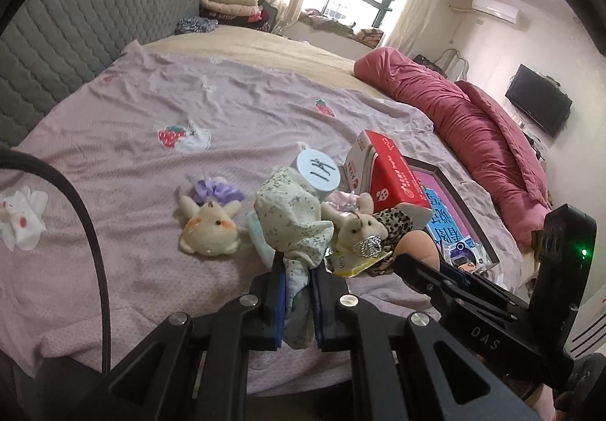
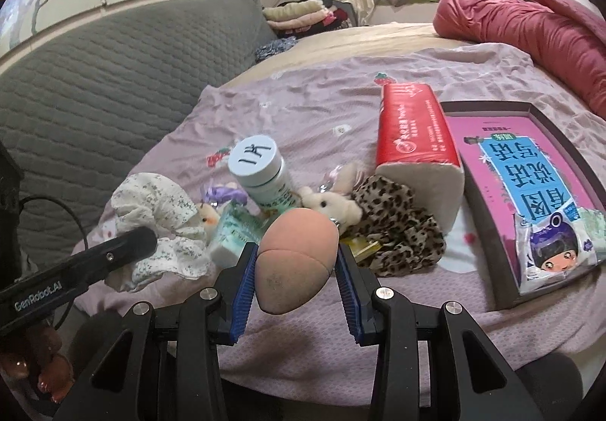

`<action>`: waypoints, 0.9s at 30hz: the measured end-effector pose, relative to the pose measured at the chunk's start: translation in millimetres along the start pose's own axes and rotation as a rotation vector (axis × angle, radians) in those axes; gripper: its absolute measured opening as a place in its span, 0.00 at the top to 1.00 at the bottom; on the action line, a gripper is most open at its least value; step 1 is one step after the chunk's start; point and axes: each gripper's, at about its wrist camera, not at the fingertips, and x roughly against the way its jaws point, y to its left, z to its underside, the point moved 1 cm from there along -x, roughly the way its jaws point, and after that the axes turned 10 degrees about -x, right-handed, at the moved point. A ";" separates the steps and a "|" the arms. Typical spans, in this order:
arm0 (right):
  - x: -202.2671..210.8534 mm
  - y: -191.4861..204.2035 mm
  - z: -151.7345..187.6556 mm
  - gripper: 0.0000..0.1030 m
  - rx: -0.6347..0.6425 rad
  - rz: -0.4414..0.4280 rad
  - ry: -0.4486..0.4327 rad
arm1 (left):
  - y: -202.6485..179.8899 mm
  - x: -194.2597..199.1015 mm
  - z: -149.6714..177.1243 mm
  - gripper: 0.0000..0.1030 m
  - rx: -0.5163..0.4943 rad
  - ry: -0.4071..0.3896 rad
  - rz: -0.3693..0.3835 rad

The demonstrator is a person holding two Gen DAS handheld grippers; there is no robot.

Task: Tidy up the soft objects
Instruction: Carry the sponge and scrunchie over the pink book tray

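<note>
Left gripper (image 1: 296,301) — jaws pinched fully together on the floral cloth (image 1: 293,216), which bunches up and forward from the pads, long axis along the fingers, bulk above the clutter. Right gripper (image 2: 296,283) — jaws about half apart, blue pads pressed on either side of the peach sponge (image 2: 293,262); egg-shaped, blunt end toward the camera, narrower end pointing away at the pile. Both soft items look lifted off the lilac bedsheet (image 1: 132,110), so the coming move is likely a carry, not a reach.

The two grippers sit side by side, close: the right view has the left one's finger just beside the cloth at lower left; the left view has the right gripper's body at lower right.

Just beyond the jaws, the pile:
- small plush rabbit (image 2: 333,205) lying against the leopard-print scrunchie (image 2: 397,228)
- pale plush toy (image 1: 210,226) with a purple scrunchie (image 1: 216,190) behind it — nearer the left hand
- white pill bottle (image 2: 261,171), upright-tilted, hard
- red tissue pack (image 2: 414,129), leaning over the scrunchie

Right of the pile, a shallow box (image 2: 545,116) with a pink book and a snack packet inside — nearer the right hand; possibly the drop spot, cannot tell. The tissue pack stands between pile and box.

Far: rolled red duvet (image 1: 454,110), folded clothes, window.
</note>
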 end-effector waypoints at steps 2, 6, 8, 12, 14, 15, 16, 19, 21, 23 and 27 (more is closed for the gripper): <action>3.6 -3.1 -1.6 0.60 -0.010 -0.002 -0.010 | -3.3 2.0 -2.0 0.89 -0.007 -0.005 -0.005; 8.8 -9.6 -6.6 0.60 -0.029 -0.004 -0.030 | -9.2 6.4 -7.1 0.89 -0.016 -0.016 -0.004; 12.1 -13.5 -9.4 0.60 -0.043 -0.006 -0.041 | -13.2 7.5 -9.2 0.89 -0.025 -0.019 -0.001; 17.8 -20.2 -14.1 0.60 -0.061 -0.006 -0.064 | -24.5 9.2 -13.3 0.89 -0.052 -0.023 0.002; 20.6 -22.9 -16.7 0.60 -0.066 -0.003 -0.076 | -30.9 9.8 -15.7 0.89 -0.062 -0.025 0.009; 22.0 -24.2 -17.7 0.60 -0.069 -0.004 -0.081 | -34.7 10.2 -17.1 0.89 -0.069 -0.026 0.012; 24.0 -25.5 -18.9 0.60 -0.071 -0.003 -0.089 | -38.0 10.5 -17.7 0.89 -0.075 -0.027 0.015; 29.6 -27.5 -22.6 0.60 -0.069 0.006 -0.115 | -51.9 11.9 -21.2 0.89 -0.102 -0.032 0.023; 33.9 -29.2 -24.1 0.60 -0.067 0.018 -0.134 | -61.2 12.2 -23.3 0.89 -0.118 -0.034 0.033; 39.7 -32.3 -27.0 0.60 -0.066 0.032 -0.159 | -69.3 12.4 -24.6 0.89 -0.132 -0.036 0.035; 52.1 -41.1 -34.5 0.60 -0.047 0.077 -0.222 | -83.6 9.8 -28.5 0.89 -0.156 -0.031 0.053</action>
